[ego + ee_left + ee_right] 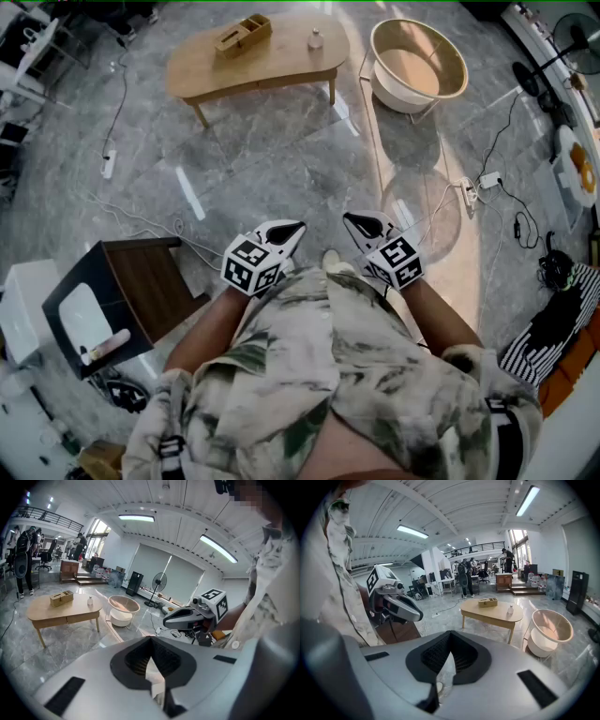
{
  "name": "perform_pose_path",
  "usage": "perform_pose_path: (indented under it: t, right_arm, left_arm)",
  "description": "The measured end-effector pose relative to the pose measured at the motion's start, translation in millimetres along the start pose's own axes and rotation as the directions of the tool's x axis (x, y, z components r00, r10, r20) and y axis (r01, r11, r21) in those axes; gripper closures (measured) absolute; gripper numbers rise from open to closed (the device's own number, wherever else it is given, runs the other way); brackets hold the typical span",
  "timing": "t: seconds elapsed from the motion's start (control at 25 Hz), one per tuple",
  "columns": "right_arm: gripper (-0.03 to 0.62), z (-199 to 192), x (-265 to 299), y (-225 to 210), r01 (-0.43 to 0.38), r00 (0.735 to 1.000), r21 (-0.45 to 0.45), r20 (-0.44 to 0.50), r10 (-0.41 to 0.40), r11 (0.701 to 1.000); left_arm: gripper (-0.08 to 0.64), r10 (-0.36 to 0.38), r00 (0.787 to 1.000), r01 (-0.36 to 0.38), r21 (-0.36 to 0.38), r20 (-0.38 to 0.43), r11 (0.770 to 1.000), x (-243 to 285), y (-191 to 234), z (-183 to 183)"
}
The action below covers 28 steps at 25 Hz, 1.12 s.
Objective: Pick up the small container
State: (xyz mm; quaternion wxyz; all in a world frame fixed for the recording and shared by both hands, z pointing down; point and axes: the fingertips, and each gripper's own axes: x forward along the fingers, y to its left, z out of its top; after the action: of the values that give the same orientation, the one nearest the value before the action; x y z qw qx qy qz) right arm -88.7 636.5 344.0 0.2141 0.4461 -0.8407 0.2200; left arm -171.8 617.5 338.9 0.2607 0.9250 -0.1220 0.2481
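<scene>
Two tools are held low over the floor near the person's patterned shirt (pixel 328 356): the left tool (pixel 300 226) and the right tool (pixel 348 218) each have jaws pressed together with nothing between them. Black-and-white square markers cover each cube (pixel 253 264). The small container (pixel 316 39) stands near the right end of the wooden table (pixel 272 58), well apart from both tools. A wooden box (pixel 243 35) sits by the table's far edge.

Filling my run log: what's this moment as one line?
phase: not started | left gripper: shut, empty | right gripper: shut, empty | small container: on wooden table, untouched
</scene>
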Motion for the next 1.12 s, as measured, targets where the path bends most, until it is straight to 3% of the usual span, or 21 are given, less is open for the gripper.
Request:
perform_pose_path:
  t: [0.4, 0.6, 0.76, 1.12]
  right_arm:
    - [0.572, 3.8, -14.1, -66.4, -0.046, 0.999, -0.042, 0.007, 0.046, 0.998]
    - [0.569, 8.0, -11.8, -97.2, -0.047, 0.998, 0.0, 0.039, 0.047, 0.999]
    - [0.502, 23.9, 8.6, -132.8, 0.0, 0.998, 0.012, 0.063, 0.0, 1.0]
    - [0.486, 71.1, 83.8, -198.2, 0.098, 0.995, 0.04, 0.022, -0.099, 0.994]
  left_arm:
    - [0.538, 0.064, 0.997, -0.063, -0.015, 0.043, 0.998, 51.2, -11.7, 34.7]
    - [0.538, 0.064, 0.996, -0.062, -0.034, 0.058, 0.997, 70.8, -1.4, 54.1]
    - [0.538, 0.06, 0.996, -0.058, -0.022, 0.062, 0.998, 84.6, 28.6, 76.0]
    - [0.538, -0.039, 0.998, 0.036, 0.055, 0.053, 0.998, 120.1, 123.8, 138.2]
